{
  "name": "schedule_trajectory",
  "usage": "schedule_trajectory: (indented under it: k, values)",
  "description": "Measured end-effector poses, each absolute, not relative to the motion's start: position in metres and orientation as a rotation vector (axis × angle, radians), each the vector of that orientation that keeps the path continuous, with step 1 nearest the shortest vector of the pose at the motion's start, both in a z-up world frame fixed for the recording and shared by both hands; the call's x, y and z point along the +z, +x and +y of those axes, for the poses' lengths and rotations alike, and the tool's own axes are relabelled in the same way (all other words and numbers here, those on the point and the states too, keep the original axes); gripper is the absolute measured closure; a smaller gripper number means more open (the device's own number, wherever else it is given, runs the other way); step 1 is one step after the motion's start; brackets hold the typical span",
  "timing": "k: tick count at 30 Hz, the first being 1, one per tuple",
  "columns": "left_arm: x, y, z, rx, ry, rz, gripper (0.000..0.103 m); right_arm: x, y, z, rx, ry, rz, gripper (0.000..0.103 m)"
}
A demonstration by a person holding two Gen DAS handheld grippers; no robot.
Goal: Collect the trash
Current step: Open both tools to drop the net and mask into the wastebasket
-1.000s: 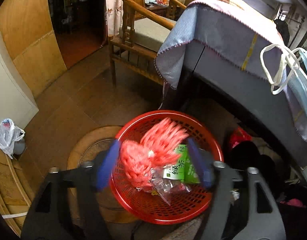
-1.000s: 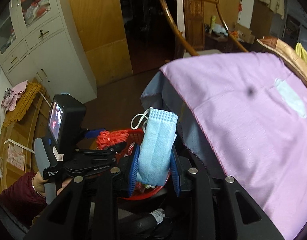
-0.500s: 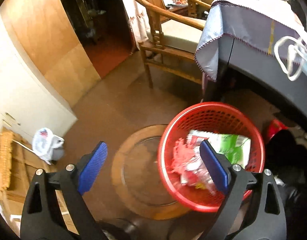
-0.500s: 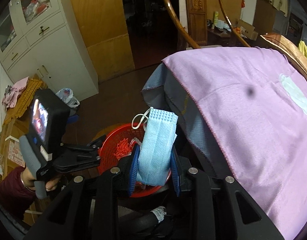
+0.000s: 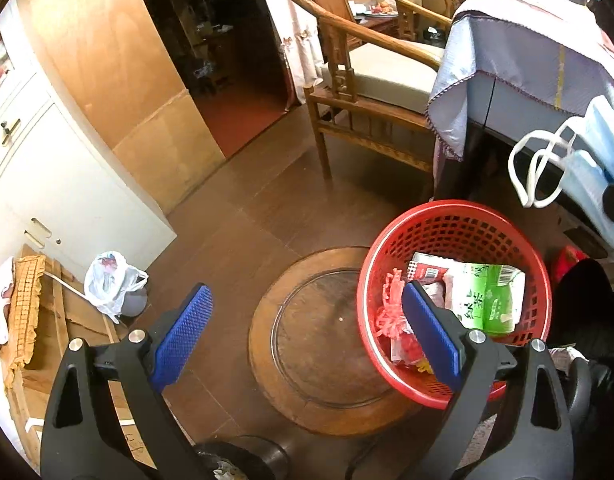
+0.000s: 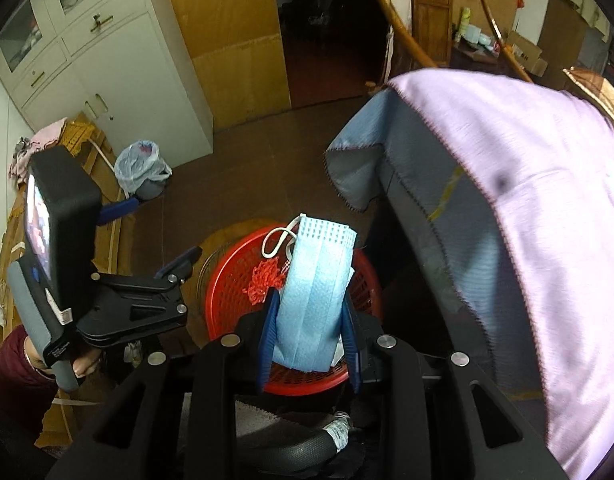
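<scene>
A red mesh basket (image 5: 455,224) stands on a round wooden stool (image 5: 307,360). It holds red netting (image 5: 391,316), a green packet (image 5: 495,296) and wrappers. My left gripper (image 5: 307,332) is open and empty, left of and above the basket. It also shows in the right wrist view (image 6: 155,240). My right gripper (image 6: 309,304) is shut on a blue face mask (image 6: 315,288) and holds it right above the basket (image 6: 231,280). The mask with its white ear loops also shows in the left wrist view (image 5: 595,168) at the right edge.
A table under a pink cloth (image 6: 547,220) stands right of the basket. A wooden chair (image 5: 371,92) is behind it. A small bin with a white plastic bag (image 5: 111,284) sits by the white cabinet (image 5: 47,168). Brown floor lies between.
My left gripper opened and let the red netting drop into the basket, then drew back to the left. My right gripper moved the mask over the basket.
</scene>
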State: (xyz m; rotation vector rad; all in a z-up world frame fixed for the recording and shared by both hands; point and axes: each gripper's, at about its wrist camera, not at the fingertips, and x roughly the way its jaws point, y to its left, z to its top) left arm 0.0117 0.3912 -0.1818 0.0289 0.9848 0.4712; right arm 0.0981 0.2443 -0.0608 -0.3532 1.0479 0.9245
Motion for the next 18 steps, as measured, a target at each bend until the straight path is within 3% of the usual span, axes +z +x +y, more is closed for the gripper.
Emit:
schedule_trajectory:
  k: [4, 5, 10, 18]
  values:
    - [-0.186, 0.012, 0.392, 0.469, 0.020, 1.001, 0.011, -0.075, 0.100, 0.253, 0.930, -0.362, 1.092, 0.071]
    - [-0.186, 0.012, 0.393, 0.469, 0.019, 1.003, 0.011, -0.078, 0.099, 0.255, 0.934, -0.366, 1.101, 0.065]
    - [-0.185, 0.012, 0.391, 0.463, 0.021, 1.003, 0.011, -0.087, 0.098, 0.261, 0.945, -0.366, 1.118, 0.056]
    - [-0.180, 0.013, 0.385, 0.453, 0.032, 0.991, 0.011, -0.089, 0.092, 0.250, 0.937, -0.364, 1.118, 0.056]
